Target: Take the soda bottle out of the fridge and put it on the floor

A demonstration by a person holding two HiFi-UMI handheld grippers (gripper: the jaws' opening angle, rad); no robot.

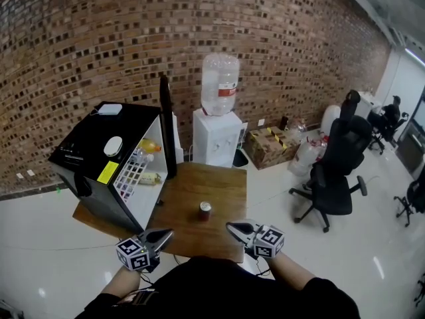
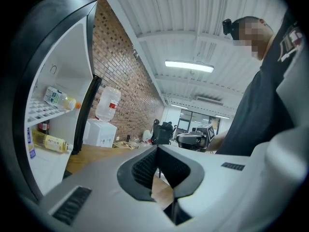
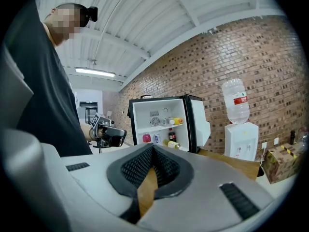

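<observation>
The black mini fridge (image 1: 99, 178) stands with its door (image 1: 167, 128) open at the left of a low wooden board (image 1: 199, 198). A small dark soda bottle (image 3: 172, 135) stands on its lower level, also visible as a dark bottle (image 2: 44, 127) in the left gripper view. Yellow-capped bottles (image 3: 175, 122) lie on the shelf. My left gripper (image 1: 167, 233) and right gripper (image 1: 230, 227) are held near my body at the board's near edge, well short of the fridge. The jaws of both are shut with nothing between them (image 2: 157, 151) (image 3: 152, 148).
A small can (image 1: 205, 210) stands on the board between the grippers and the fridge. A white water dispenser (image 1: 218, 135) with a jug is against the brick wall. Cardboard boxes (image 1: 269, 145), water jugs (image 1: 305, 157) and a black office chair (image 1: 339, 171) are to the right.
</observation>
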